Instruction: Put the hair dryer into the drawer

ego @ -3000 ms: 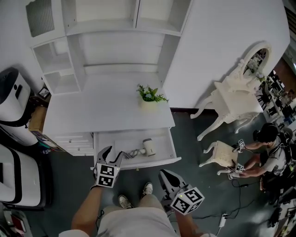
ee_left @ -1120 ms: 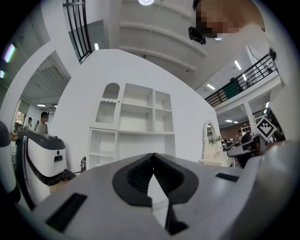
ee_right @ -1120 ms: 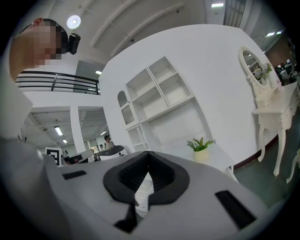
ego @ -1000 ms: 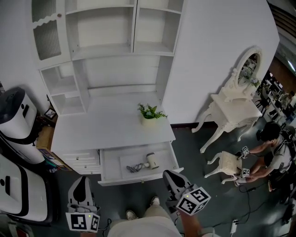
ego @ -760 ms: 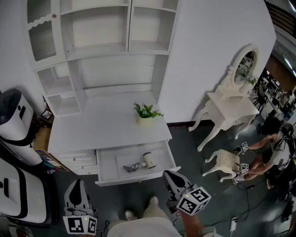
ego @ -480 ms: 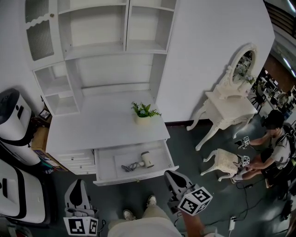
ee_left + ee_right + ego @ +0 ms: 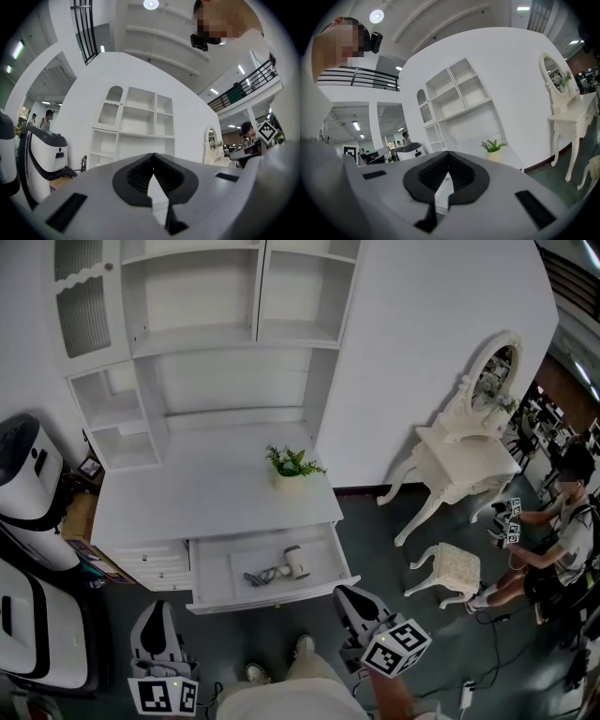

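Observation:
The white hair dryer (image 7: 296, 562) lies inside the open drawer (image 7: 330, 560) of the white desk, its grey cord (image 7: 257, 575) coiled to its left. Both grippers hang back from the drawer front, apart from it. My left gripper (image 7: 157, 608) is at the lower left, shut and empty; in the left gripper view its jaws (image 7: 153, 154) meet at a point. My right gripper (image 7: 345, 594) is below the drawer's right end, its jaws also pressed together with nothing held, as the right gripper view (image 7: 447, 153) shows.
A potted plant (image 7: 291, 465) stands on the desk top (image 7: 187, 498) under open shelves. A white machine (image 7: 28, 474) stands at the left. A dressing table (image 7: 469, 442), a stool (image 7: 452, 568) and a seated person (image 7: 562, 531) are at the right.
My left gripper has drawn back from the drawer's front left corner to the lower left. Over the last second both grippers keep still. The person at right has moved away from the stool.

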Demonstrator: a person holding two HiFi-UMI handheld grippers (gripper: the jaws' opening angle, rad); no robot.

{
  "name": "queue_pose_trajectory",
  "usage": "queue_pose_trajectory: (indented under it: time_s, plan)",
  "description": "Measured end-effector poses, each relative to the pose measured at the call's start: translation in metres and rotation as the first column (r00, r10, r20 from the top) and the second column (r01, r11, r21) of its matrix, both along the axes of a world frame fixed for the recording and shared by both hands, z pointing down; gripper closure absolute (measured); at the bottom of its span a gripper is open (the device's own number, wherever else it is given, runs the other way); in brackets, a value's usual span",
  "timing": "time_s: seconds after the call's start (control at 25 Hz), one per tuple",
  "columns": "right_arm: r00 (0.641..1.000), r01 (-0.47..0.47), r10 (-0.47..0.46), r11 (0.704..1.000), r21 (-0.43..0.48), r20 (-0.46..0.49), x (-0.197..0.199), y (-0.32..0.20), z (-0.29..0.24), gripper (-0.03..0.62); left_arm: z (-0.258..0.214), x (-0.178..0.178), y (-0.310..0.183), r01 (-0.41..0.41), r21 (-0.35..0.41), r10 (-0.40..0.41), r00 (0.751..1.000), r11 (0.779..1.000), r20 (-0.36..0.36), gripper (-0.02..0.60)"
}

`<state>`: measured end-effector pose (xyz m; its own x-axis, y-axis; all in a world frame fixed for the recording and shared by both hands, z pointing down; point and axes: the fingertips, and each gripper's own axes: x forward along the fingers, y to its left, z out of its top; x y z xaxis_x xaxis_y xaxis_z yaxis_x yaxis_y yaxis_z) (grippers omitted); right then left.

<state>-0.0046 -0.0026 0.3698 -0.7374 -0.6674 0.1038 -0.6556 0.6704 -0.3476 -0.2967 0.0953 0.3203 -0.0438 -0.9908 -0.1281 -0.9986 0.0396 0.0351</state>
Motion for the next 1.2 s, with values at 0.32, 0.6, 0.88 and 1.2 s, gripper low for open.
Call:
queue_pose_trajectory:
  time_s: [0.32,0.6,0.88,1.2]
  plan:
    - [1.000,0.014,-0.014,1.000,0.004,0.005,-0.006,0.002,0.000,0.585,-0.006,0.006,0.002,-0.006,0.007,0.006,1.000,1.000,0.020,0.566]
    - [0.997,0.068,-0.067,0.997,0.034,-0.026,-0.028,0.008,0.002,0.585,-0.002,-0.004,0.009,0.020,-0.007,-0.020,1.000,1.000,0.018,0.565]
    - [0.998,0.049,-0.047,0.997,0.053,-0.042,-0.022,0.007,0.002,0.585,0.000,-0.003,0.005,0.014,-0.006,-0.014,1.000,1.000,0.013,0.565]
    - [0.998,0.014,-0.011,0.998,0.061,-0.056,-0.008,0.008,0.005,0.585,0.006,0.009,-0.005,-0.016,-0.011,0.016,1.000,1.000,0.003,0.565]
